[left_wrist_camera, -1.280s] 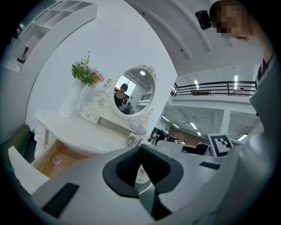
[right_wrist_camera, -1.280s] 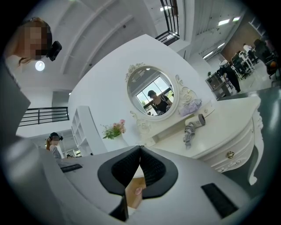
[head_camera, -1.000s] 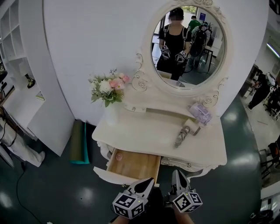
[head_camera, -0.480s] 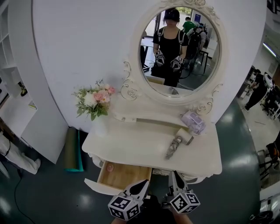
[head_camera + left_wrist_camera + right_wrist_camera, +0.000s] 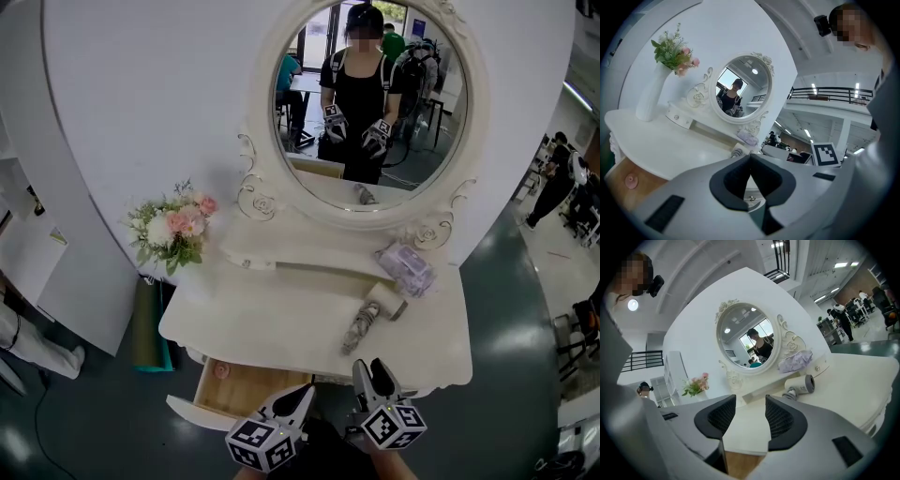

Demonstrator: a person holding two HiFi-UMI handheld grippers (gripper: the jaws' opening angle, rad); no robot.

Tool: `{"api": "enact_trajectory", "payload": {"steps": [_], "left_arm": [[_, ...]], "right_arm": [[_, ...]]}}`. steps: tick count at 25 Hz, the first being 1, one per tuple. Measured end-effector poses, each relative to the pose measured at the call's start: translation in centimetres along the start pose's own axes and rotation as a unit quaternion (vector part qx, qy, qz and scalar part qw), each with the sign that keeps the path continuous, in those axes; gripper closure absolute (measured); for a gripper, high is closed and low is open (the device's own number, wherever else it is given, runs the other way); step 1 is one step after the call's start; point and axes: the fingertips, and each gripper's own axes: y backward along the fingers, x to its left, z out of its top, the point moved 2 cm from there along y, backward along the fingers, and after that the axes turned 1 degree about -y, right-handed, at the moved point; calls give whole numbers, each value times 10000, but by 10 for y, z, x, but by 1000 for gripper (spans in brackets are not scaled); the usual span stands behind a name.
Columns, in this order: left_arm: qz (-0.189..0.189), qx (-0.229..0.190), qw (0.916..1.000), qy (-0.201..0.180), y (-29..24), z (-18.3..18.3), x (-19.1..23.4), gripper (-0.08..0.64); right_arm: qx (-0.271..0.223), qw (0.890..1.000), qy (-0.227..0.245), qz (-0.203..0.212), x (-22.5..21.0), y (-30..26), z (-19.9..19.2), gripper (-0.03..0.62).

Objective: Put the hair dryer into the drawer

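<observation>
The person has stepped closer, bringing the left gripper (image 5: 305, 392) up to the open drawer (image 5: 234, 389). The right gripper's (image 5: 368, 367) jaws, shut before, are opening on nothing.

There are two grippers: left gripper (image 5: 306, 392), right gripper (image 5: 369, 367) (its jaws opening, nothing between them). Ahead of the fingers stand one table (image 5: 272, 323), one mirror (image 5: 366, 103), one dryer (image 5: 370, 316), one pouch (image 5: 405, 268), one bouquet (image 5: 173, 228). Left of the fingers: one drawer (image 5: 253, 389), one pink disc (image 5: 220, 370) inside.

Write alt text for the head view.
A hair dryer lies on a white table whose left drawer is open. Below, the left gripper is shut; the right gripper's jaws are opening, empty. A round mirror and flowers stand behind.
</observation>
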Motion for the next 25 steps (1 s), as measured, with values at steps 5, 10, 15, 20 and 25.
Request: {"api": "enact_trajectory", "payload": {"steps": [5, 10, 15, 20, 25], "left_arm": [[68, -94, 9999, 0, -23, 18, 1, 538], [226, -163, 9996, -14, -42, 30, 6, 538], [469, -197, 9987, 8, -61, 36, 19, 538], [637, -93, 9979, 6, -81, 38, 26, 537], [829, 38, 9964, 140, -94, 34, 35, 538]], "right_arm": [[190, 9996, -3, -212, -21, -29, 9, 303], [273, 9992, -107, -274, -40, -60, 18, 276], [405, 9988, -161, -213, -52, -91, 20, 275], [593, 9963, -390, -490, -73, -110, 12, 275], [818, 9880, -454, -1227, -100, -131, -4, 275]]}}
